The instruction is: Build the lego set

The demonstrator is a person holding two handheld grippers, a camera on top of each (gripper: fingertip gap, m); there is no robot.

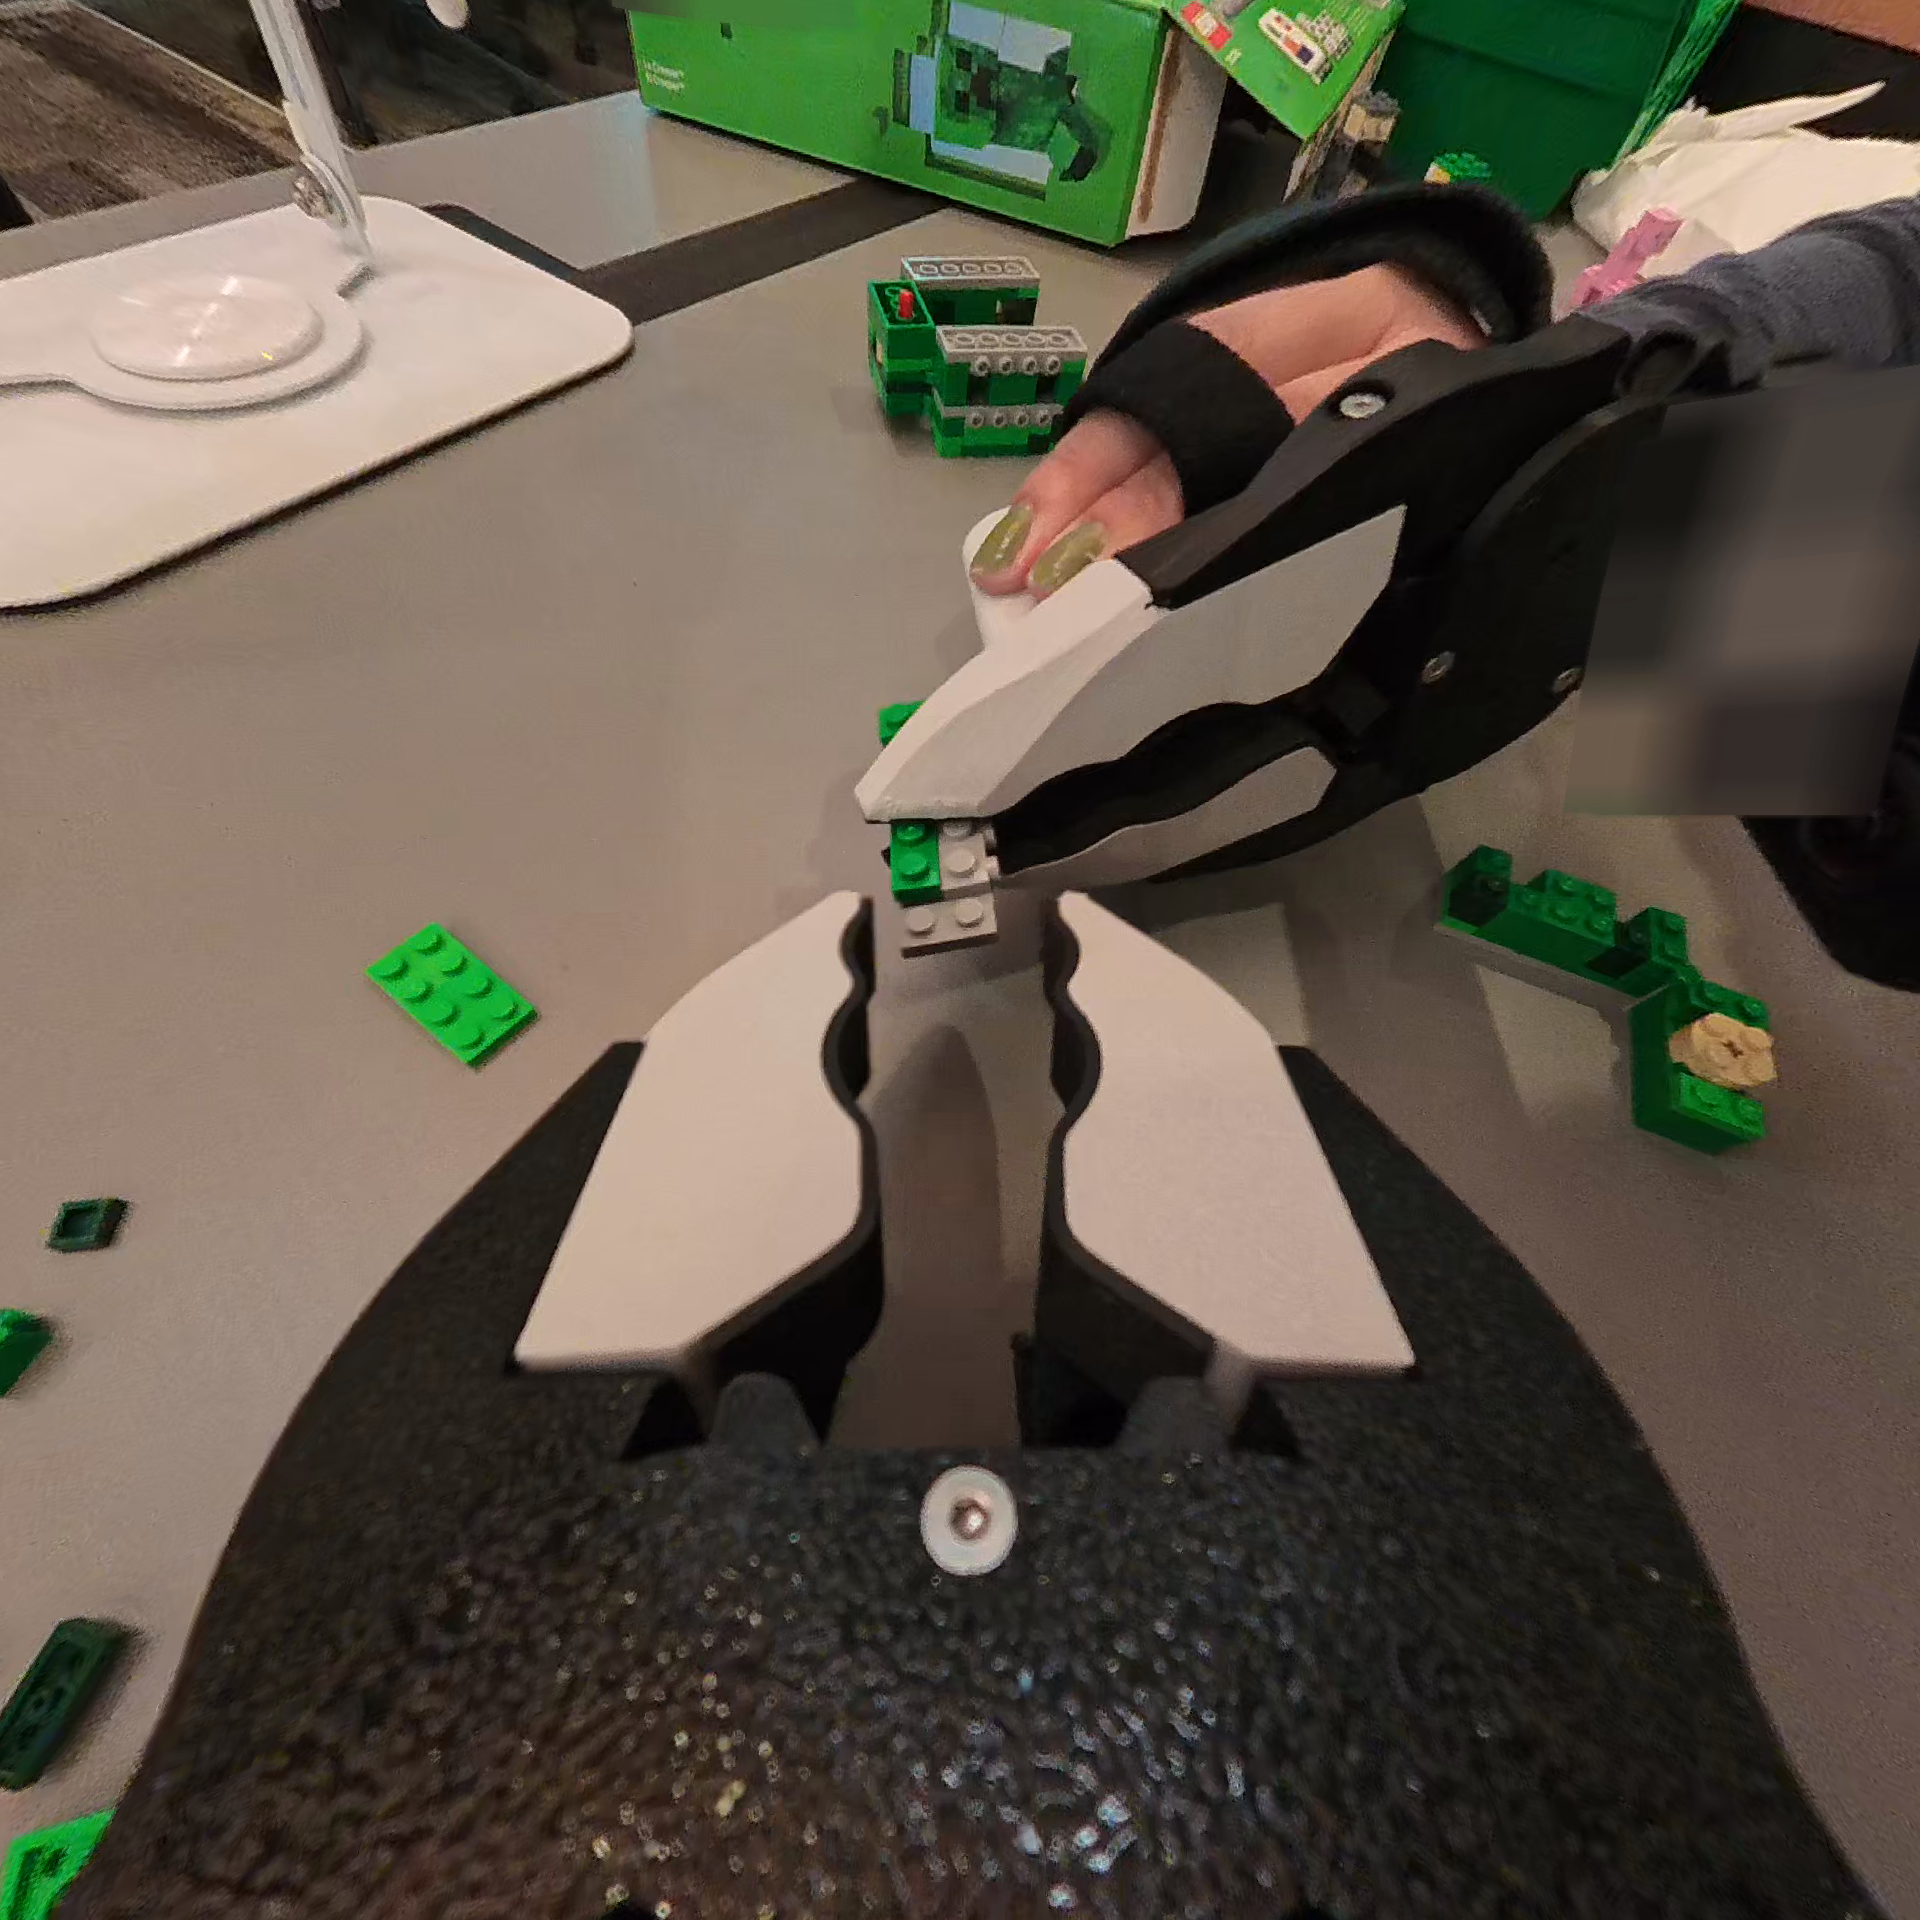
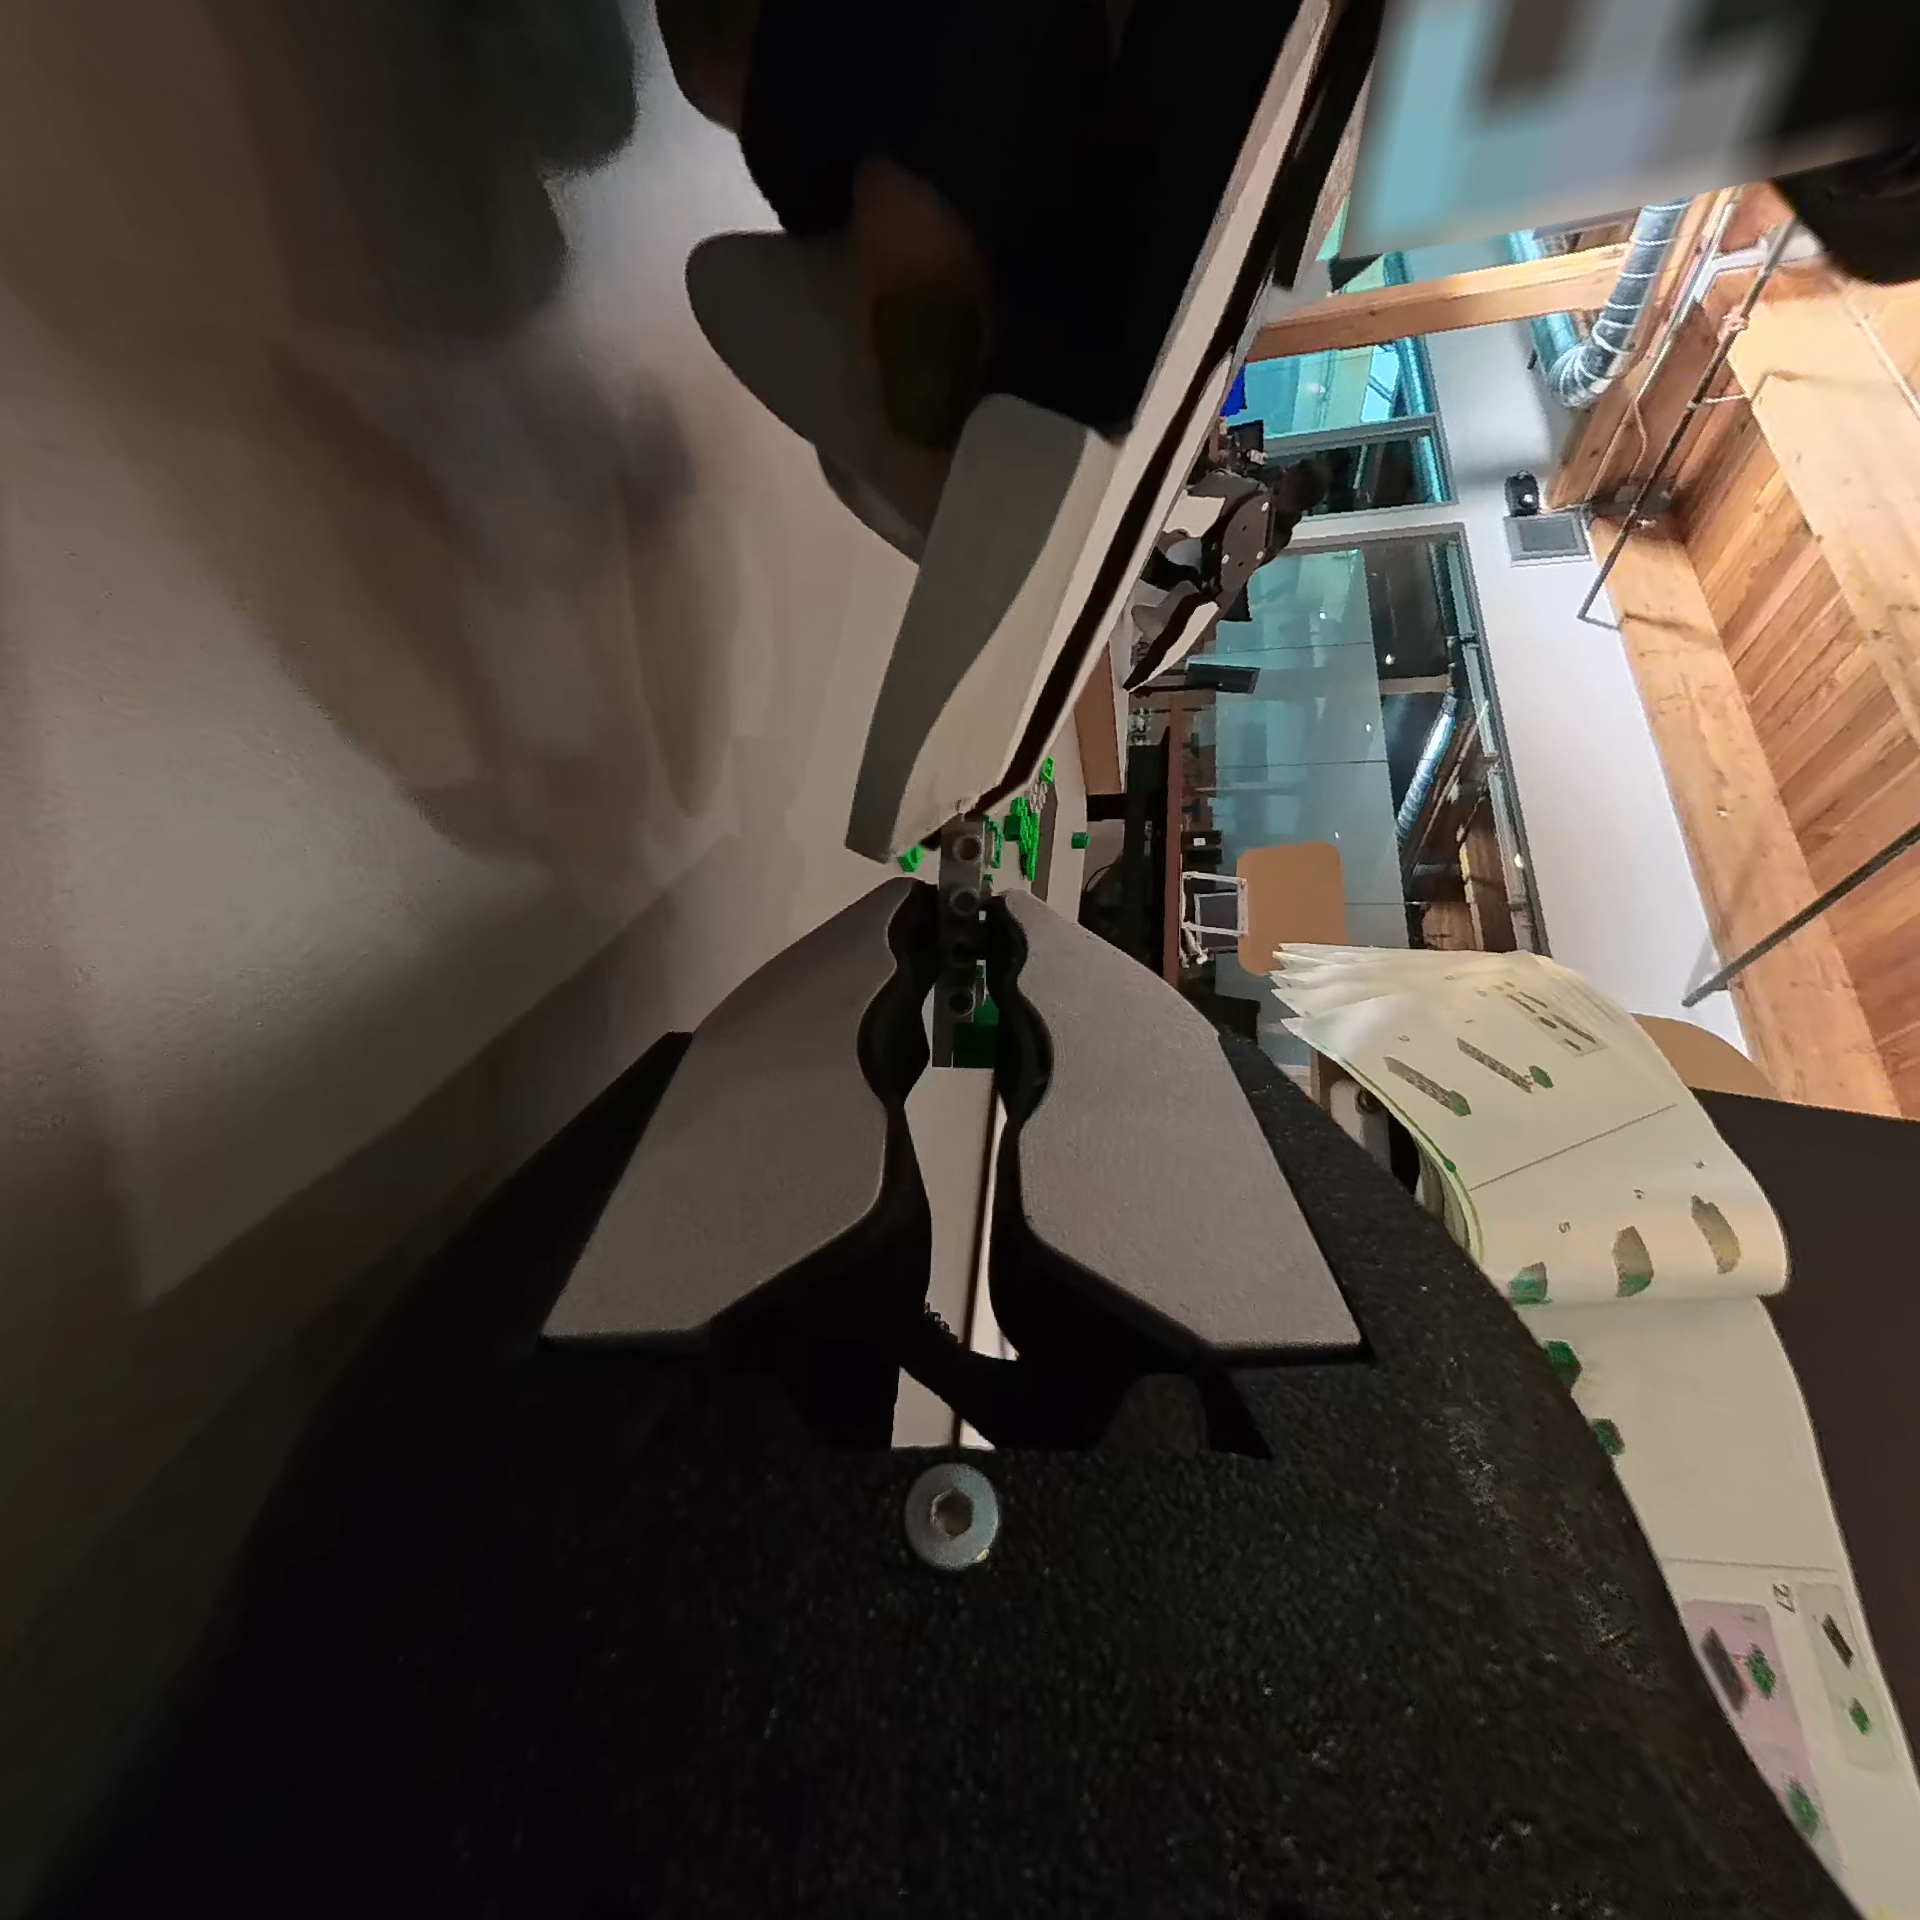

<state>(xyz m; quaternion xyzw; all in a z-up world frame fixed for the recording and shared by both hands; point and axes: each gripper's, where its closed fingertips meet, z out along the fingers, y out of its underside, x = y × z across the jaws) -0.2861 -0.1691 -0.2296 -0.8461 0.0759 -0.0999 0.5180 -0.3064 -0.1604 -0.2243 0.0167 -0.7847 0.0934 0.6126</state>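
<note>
My right gripper [image 1: 935, 836] comes in from the right, held by a gloved hand, and is shut on a small green and grey lego assembly [image 1: 940, 868]. The assembly hangs just above the grey table, and its lowest grey plate [image 1: 951, 925] sticks out below the fingers. My left gripper [image 1: 961, 920] is open, with its two white fingertips on either side of that grey plate and not touching it. In the right wrist view the right gripper [image 2: 956, 904] clamps the grey studded brick [image 2: 961, 852], and a finger of the left gripper [image 2: 987, 623] reaches in from above.
A light green 2x4 plate [image 1: 452, 992] lies to the left. A green and grey build [image 1: 977, 358] stands farther back. A green angled build with a tan piece [image 1: 1621, 997] lies to the right. Also in view are a green box [image 1: 914, 94], a white mat [image 1: 260, 343], dark green tiles [image 1: 88, 1223] and an instruction booklet [image 2: 1558, 1195]. My two grippers' fingertips are within a few centimetres of each other.
</note>
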